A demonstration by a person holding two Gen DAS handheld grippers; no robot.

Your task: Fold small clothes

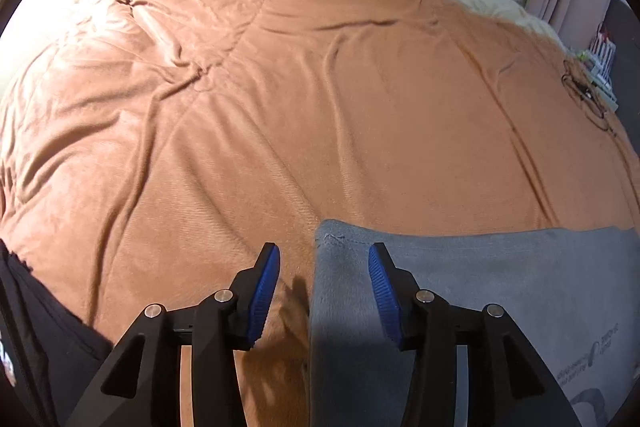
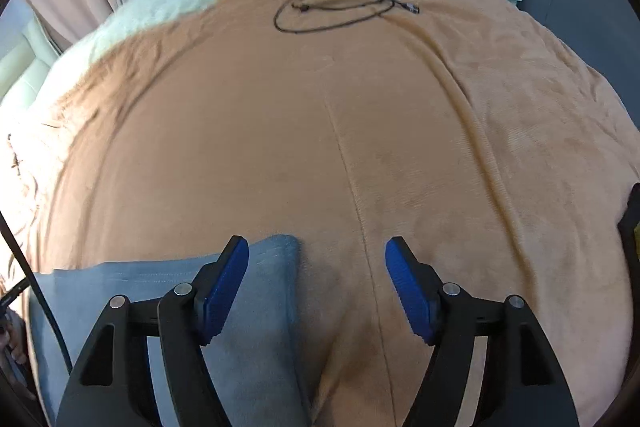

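On brown blanket (image 1: 320,107) — grey garment (image 1: 500,287) lying flat, left gripper (image 1: 324,291) fingers apart, right gripper (image 2: 316,287) fingers apart — nothing clamped.

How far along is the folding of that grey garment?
The grey garment lies flat on the orange blanket with straight edges, seemingly folded at least once. Both grippers, left and right, are open over its corners, holding nothing. Whether more folds remain is unclear.
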